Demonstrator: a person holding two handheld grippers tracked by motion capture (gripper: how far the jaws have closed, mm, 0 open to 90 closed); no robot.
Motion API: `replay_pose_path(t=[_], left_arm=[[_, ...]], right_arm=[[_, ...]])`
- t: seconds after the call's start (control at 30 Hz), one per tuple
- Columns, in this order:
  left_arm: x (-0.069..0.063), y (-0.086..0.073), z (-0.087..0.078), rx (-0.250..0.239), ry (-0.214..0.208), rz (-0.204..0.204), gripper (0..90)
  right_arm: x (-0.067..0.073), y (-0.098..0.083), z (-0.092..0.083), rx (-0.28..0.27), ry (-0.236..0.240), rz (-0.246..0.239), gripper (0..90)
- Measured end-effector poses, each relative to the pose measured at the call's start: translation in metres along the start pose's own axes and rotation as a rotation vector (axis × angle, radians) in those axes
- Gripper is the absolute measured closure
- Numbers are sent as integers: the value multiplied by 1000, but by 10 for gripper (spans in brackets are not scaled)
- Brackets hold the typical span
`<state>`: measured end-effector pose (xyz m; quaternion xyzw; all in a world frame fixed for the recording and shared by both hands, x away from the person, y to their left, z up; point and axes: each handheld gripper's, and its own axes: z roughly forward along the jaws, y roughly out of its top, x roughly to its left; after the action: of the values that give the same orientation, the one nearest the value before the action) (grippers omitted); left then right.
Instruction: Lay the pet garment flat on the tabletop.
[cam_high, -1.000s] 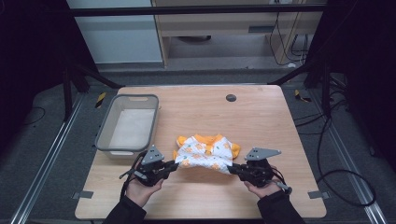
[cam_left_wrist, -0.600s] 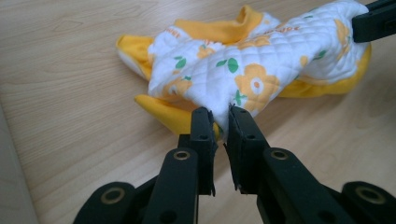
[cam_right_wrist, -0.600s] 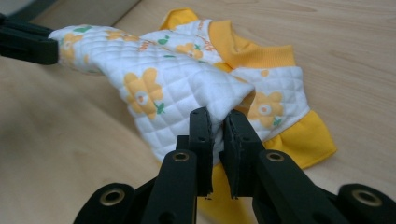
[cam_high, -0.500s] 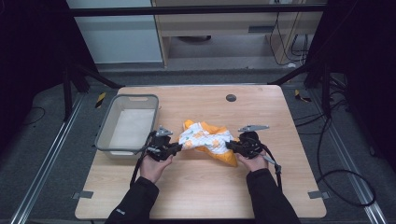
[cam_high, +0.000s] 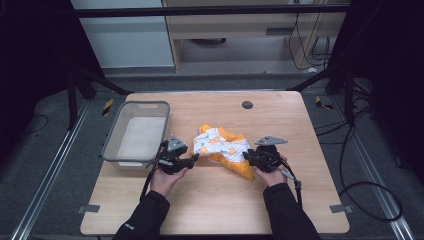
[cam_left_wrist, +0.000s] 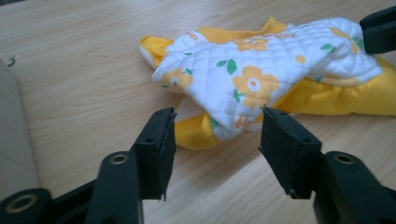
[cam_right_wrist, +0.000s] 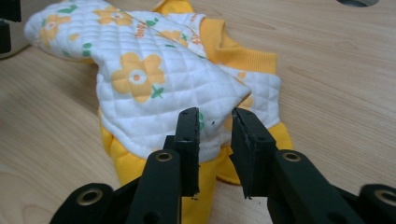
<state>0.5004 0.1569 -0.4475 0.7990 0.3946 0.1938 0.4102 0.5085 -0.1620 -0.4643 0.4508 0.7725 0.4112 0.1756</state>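
Observation:
A small quilted white garment (cam_high: 222, 147) with orange flowers and yellow trim lies folded on the wooden table (cam_high: 300, 125). My left gripper (cam_high: 194, 159) is at its left end. In the left gripper view the jaws (cam_left_wrist: 217, 121) stand wide apart, having just been opening, and the garment's (cam_left_wrist: 252, 79) folded corner lies loose just beyond their tips. My right gripper (cam_high: 246, 156) is at the right end. Its jaws (cam_right_wrist: 215, 116) have just been opening too, with a narrow gap and the garment (cam_right_wrist: 140, 79) lying flat beyond them, not pinched.
A grey plastic bin (cam_high: 112, 137) stands on the table's left side, close to my left hand. A small black round disc (cam_high: 247, 104) is set in the table behind the garment. The other gripper's black jaw tip (cam_left_wrist: 378, 28) is at the garment's far end.
Both hands carried the garment's near edge away from the person and folded it over. Both grippers then opened their jaws and let go of the cloth.

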Motion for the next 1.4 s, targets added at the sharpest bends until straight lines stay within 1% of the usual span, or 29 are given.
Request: replay_pose_path(t=[0.03,0.07,0.1,0.13,0.17,0.2,0.23,0.27,0.3,0.33,0.37,0.4,0.43,0.5,0.57,0.63,0.77,0.83,0.87,0.9,0.93,0.97,1.07,1.13,1.17,1.3,1.33,1.37,1.4], left_arm=[[0,0,0,0,0,0,419],[-1,-6,-8,-8,13,22,399],[-1,-6,-8,-8,13,22,390],[-1,-9,-12,-11,19,30,390],[-1,-13,-16,-9,25,44,363],[0,-19,-18,-3,35,50,359],[0,-19,-18,-3,35,50,355],[2,-24,-17,15,53,59,346],[3,-26,-16,20,61,61,346],[3,-27,-13,21,63,56,346],[3,-27,-13,21,63,56,344],[4,-28,-7,36,75,52,344],[4,-28,-4,39,78,53,334],[4,-29,3,48,84,58,337],[5,-29,11,57,97,67,339],[7,-29,19,53,103,76,344],[10,-30,32,67,118,82,346],[11,-30,38,74,119,92,347],[11,-30,41,70,122,99,349],[11,-30,42,66,120,103,360],[11,-29,44,61,115,107,371],[11,-28,45,43,108,111,381],[10,-28,47,31,86,115,451],[10,-28,48,37,64,105,540],[11,-29,49,40,61,101,571],[13,-29,48,61,19,66,753],[13,-29,48,65,2,58,800],[13,-29,46,66,-15,57,837],[13,-29,46,66,-15,57,861]], right_arm=[[1,0,-3,-4,5,-5,703],[2,0,-7,-9,4,-17,694],[2,0,-7,-9,4,-17,694],[4,0,-10,-14,7,-30,678],[7,-1,-19,-35,9,-48,645],[8,-2,-22,-42,12,-50,627],[9,-2,-25,-50,14,-59,609],[11,-4,-29,-57,15,-69,589],[12,-5,-32,-57,19,-72,572],[14,-7,-34,-56,21,-75,545],[14,-7,-34,-56,21,-75,545],[15,-10,-36,-58,22,-84,517],[17,-17,-37,-52,25,-86,480],[18,-25,-36,-33,32,-84,461],[19,-31,-34,-13,34,-86,453],[19,-36,-30,12,29,-84,448],[17,-40,-23,39,20,-80,447],[16,-41,-21,49,17,-79,457],[16,-42,-19,53,18,-75,463],[17,-42,-19,59,22,-68,476],[17,-42,-18,58,26,-72,484],[18,-42,-17,60,28,-78,491],[19,-42,-16,62,36,-83,542],[19,-42,-15,71,36,-75,581],[19,-42,-14,72,41,-67,610],[17,-41,-13,93,57,-45,741],[17,-41,-13,93,60,-43,768],[17,-40,-14,98,67,-33,792],[17,-40,-14,98,67,-33,792]])
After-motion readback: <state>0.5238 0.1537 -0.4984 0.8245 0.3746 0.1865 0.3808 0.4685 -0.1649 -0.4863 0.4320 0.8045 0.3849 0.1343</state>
